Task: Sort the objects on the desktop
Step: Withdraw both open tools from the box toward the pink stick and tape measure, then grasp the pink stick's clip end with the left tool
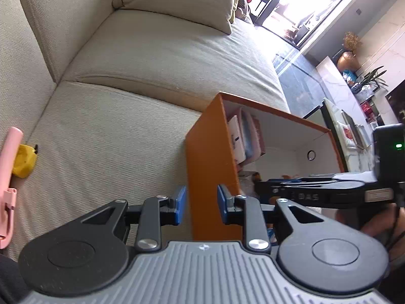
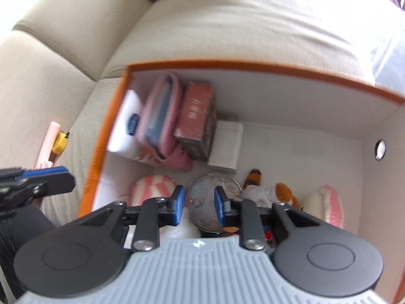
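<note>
Two grippers are at an orange box (image 2: 243,67) that sits on a cream sofa (image 1: 126,116). The left gripper (image 1: 201,206) has its blue pads on each side of the box's orange wall, w/ a gap on both sides, so it looks open and not pinching. The right gripper (image 2: 198,206) hangs over the inside of the box; its blue pads sit close together but not touching, w/ nothing between them (the round tin lid (image 2: 215,201) is down below, on the box floor). Inside, at the back left, stand a white pack (image 2: 127,126), a pink case (image 2: 159,116) and a dark red box (image 2: 196,119), side by side. Near the tin lie a pink-and-white ball (image 2: 152,185), a small fox toy (image 2: 268,191) and a pink-and-white knit thing (image 2: 326,202). Outside the box, on the sofa, a yellow tape measure (image 1: 24,160) touches a pink tool (image 1: 8,162).
</note>
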The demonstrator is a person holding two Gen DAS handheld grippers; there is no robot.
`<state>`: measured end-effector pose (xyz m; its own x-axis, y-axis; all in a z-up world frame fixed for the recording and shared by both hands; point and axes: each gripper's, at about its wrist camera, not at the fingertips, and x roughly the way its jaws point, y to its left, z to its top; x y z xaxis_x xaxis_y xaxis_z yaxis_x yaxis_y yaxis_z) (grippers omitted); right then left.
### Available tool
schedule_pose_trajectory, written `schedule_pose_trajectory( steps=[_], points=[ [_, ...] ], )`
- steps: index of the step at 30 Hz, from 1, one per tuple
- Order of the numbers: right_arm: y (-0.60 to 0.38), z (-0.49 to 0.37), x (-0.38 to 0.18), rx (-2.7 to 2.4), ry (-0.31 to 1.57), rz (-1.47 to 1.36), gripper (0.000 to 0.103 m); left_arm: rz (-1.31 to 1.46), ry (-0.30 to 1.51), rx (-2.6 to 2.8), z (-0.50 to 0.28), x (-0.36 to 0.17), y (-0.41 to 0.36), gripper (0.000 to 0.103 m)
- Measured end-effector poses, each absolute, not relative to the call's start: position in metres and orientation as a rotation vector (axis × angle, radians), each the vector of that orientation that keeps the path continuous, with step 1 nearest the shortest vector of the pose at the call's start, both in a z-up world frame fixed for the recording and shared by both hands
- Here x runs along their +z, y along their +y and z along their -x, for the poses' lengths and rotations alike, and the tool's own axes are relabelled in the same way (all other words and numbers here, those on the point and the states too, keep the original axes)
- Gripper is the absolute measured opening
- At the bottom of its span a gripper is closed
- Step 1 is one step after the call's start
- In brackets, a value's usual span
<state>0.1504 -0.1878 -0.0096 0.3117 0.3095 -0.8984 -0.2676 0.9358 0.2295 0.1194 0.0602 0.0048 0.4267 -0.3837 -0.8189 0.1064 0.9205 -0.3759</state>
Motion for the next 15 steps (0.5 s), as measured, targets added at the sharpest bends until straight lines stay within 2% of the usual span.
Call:
schedule_pose_trajectory(
  steps=[5, 10, 13, 14, 15],
  points=[
    [-0.186, -0.129, 0.026, 0.434, 1.102, -0.003, 0.029, 0.24, 1.075, -0.277, -0.117, 0.007, 0.078, 0.03],
    [-0.144, -0.128, 0.044, 0.517, 1.053, 0.014, 0.03, 0.145, 1.084, -0.213, -0.121, 0.01, 0.109, 0.03],
    [-0.118, -0.128, 0.049, 0.577, 1.047, 0.018, 0.036, 0.056, 1.116, -0.142, -0.129, 0.004, 0.131, 0.03],
    [-0.107, -0.128, 0.048, 0.577, 1.039, 0.03, 0.046, 0.012, 1.123, -0.1, -0.131, 0.002, 0.137, 0.03],
    [-0.096, -0.127, 0.049, 0.583, 1.012, 0.056, 0.046, -0.034, 1.132, -0.06, -0.132, -0.003, 0.143, 0.03]
  ],
)
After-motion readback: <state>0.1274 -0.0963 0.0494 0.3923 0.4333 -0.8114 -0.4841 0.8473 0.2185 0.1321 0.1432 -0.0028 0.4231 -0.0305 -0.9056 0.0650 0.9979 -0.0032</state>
